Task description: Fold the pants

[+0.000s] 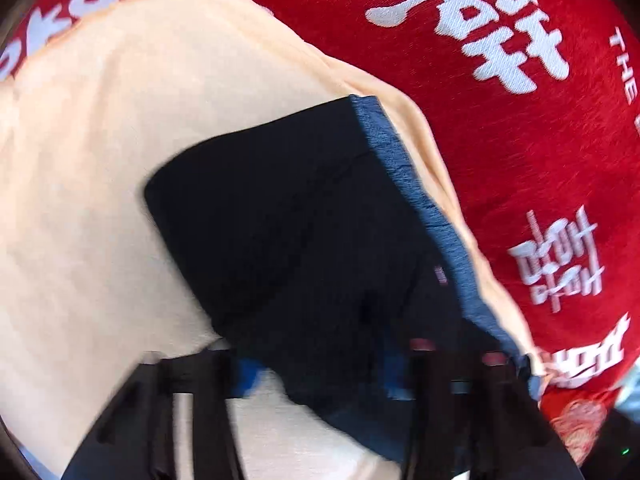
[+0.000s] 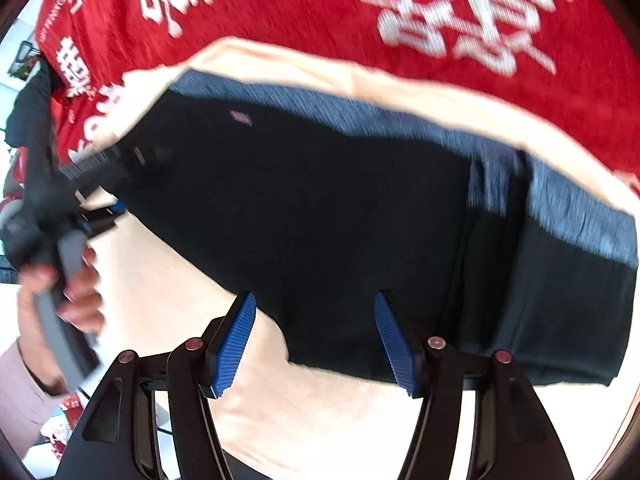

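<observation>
Your pants lie folded on the peach cloth over the red blanket. Your right gripper hangs spread above their near edge, pinching nothing. Your left gripper sits over the waistband corner; blur hides whether it grips

pants folded, lying on cloth sheet, sheet spread over printed blanket beyond it. right gripper above pants' near edge. left gripper at pants' left end, hand behind it.
</observation>
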{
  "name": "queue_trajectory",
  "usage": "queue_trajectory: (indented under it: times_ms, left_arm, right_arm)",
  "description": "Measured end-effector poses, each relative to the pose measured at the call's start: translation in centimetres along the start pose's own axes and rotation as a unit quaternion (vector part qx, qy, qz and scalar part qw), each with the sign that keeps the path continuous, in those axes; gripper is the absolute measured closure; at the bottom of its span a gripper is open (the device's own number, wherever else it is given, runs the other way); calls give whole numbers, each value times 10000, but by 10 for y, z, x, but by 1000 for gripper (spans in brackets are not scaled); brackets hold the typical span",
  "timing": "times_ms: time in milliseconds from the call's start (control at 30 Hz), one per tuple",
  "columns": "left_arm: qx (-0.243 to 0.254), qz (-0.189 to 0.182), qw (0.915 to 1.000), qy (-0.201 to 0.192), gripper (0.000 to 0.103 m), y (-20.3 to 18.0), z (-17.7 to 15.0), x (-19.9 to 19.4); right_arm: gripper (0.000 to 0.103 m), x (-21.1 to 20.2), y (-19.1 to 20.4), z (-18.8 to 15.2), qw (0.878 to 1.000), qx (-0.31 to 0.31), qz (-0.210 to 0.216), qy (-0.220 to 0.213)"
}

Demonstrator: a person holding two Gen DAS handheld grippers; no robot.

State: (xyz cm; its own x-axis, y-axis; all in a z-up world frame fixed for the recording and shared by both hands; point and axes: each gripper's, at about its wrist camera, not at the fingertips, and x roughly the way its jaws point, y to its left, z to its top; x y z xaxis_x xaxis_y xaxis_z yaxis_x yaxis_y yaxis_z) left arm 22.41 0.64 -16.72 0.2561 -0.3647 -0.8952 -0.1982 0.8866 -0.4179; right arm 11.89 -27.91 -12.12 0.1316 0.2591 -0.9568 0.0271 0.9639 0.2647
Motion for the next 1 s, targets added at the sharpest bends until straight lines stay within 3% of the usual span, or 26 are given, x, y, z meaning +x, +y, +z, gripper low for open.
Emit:
queue_trajectory:
  times_ms: [33, 133, 200, 300, 433, 633, 700, 833, 967, 1000]
  left_arm:
    - [107, 6, 9999, -28, 67, -1, -1, -2]
    - [1211, 441, 9911, -340, 70, -28, -11, -13]
    - [1923, 719, 9768, -612, 70, -53, -24, -19]
    - [2456, 915, 9614, -838, 70, -71, -37, -23]
    - [2802, 1157, 9481, -962, 70, -72, -46, -25]
    - [3282, 1370, 9270, -1187, 70, -83, -63, -30]
    - [3391, 1422, 9217, -1239, 70, -86, -67, -32]
    - [3440, 1420, 9192, -1288, 70, -86, -70, -36]
    - [3457, 1422, 9179, -1334, 70, -90, -72, -40]
    - [3461, 1420, 9177, -1336, 70, -91, -73, -40]
  right_arm:
    - [37, -5, 2, 7, 10000, -8, 55, -56]
    - [37, -13, 3, 31, 9994, 64, 335, -76]
    - [37, -17, 6, 46, 9984, 129, 541, -43]
    - [37, -22, 15, 73, 9968, 33, 805, 7]
    - [25, -18, 47, 117, 9926, -294, 1126, 353]
    - [22, 3, 114, 165, 9770, -899, 1585, 1110]
    - [22, 19, 139, 172, 9714, -1187, 1483, 1428]
    - [22, 48, 177, 173, 9601, -1601, 1274, 1909]
    - [22, 65, 188, 167, 9564, -1791, 894, 2128]
    - [28, 69, 186, 165, 9549, -1815, 782, 2214]
